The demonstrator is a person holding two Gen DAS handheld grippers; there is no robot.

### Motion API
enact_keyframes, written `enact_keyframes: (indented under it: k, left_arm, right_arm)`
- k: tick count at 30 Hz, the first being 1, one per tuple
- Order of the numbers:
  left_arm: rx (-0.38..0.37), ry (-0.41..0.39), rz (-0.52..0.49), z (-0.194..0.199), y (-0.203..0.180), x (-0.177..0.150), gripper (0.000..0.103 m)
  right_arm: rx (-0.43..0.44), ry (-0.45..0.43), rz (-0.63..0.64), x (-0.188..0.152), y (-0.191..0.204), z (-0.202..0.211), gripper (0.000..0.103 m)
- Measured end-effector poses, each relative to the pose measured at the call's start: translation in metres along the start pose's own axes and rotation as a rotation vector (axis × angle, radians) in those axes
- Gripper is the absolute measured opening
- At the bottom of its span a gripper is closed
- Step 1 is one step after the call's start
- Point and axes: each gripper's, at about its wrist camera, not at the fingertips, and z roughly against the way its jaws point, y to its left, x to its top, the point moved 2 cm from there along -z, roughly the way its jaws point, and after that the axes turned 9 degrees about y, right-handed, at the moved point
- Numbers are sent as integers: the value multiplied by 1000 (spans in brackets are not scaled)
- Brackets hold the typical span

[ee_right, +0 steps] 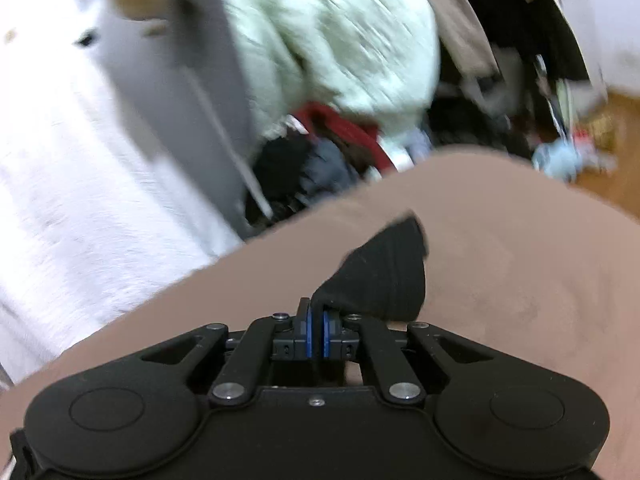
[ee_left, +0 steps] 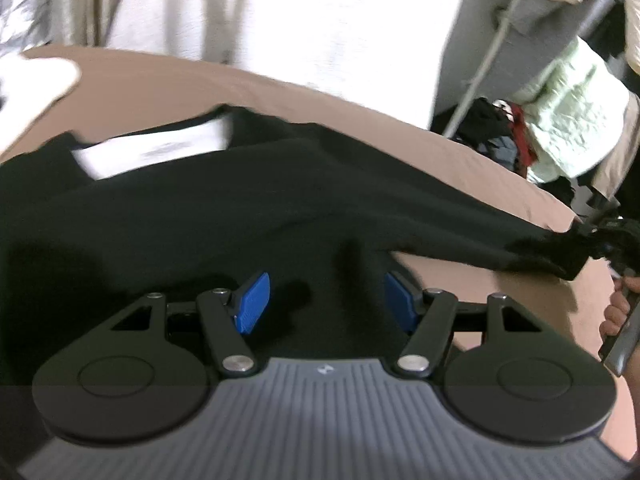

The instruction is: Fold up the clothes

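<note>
My left hand-held gripper point(ee_left: 327, 300) hangs with its jaws standing well apart, the blue pads point(ee_left: 253, 303) either side of a black garment point(ee_left: 248, 216) that lies directly ahead of and beneath them. The pads do not press the cloth, so I have nothing gripped on this side. The garment spreads across a tan surface point(ee_left: 160, 80), which I take to be a bed or a covered desk; I cannot tell which. A white label or print point(ee_left: 156, 150) shows on the cloth ahead and to the left of this hand-held gripper. Far to its right, one sleeve or corner of the garment is drawn out in a taut strip towards the edge of the view, where I can see fingers point(ee_left: 614, 312) around a handle.

My right hand-held gripper point(ee_right: 318, 334) has its jaws pinched together on a corner of the black garment point(ee_right: 384, 276). The ribbed cloth fans upward and to the right from the pads, over the tan surface point(ee_right: 520, 280). Beyond that surface's far edge, ahead of this hand-held gripper, sits a blurred heap of clothes point(ee_right: 332, 152), with a pale green piece point(ee_right: 340, 40) above it.
</note>
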Motion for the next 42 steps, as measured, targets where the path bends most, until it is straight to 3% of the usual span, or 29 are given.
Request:
enact_keyframes:
  k: [3, 6, 9, 11, 15, 20, 24, 28, 32, 37, 39, 42]
  left_arm:
    - [4, -29, 49, 27, 29, -7, 63]
    - [19, -66, 75, 50, 50, -16, 63]
    - [15, -79, 112, 64, 71, -25, 67]
    - [-18, -53, 174, 63, 87, -33, 68]
    - [-142, 43, 351, 49, 114, -52, 68]
    - [-320, 77, 538, 28, 127, -67, 68]
    - [-344, 46, 605, 19, 123, -63, 69]
    - [-407, 4, 684, 17, 121, -57, 69]
    - [-422, -61, 745, 17, 118, -52, 74]
    - [-422, -40, 764, 3, 109, -46, 80]
    - [-408, -23, 786, -3, 109, -47, 90]
    - [-388, -4, 835, -11, 110, -50, 93]
  right_arm:
    - [67, -71, 180, -21, 64, 31, 7]
    - [238, -133, 444, -62, 139, 71, 7]
    - [529, -28, 594, -113, 193, 103, 6]
    - [639, 65, 695, -155, 215, 112, 6]
    - [644, 140, 855, -211, 223, 114, 6]
    - [656, 88, 916, -215, 216, 116, 6]
    - [666, 50, 965, -215, 216, 125, 6]
    - [664, 73, 962, -220, 220, 127, 6]
    - [664, 66, 1000, -226, 221, 126, 6]
    - [671, 23, 1078, -236, 221, 132, 7]
    - [653, -25, 1121, -243, 220, 135, 7]
    - [629, -54, 1163, -249, 222, 138, 7]
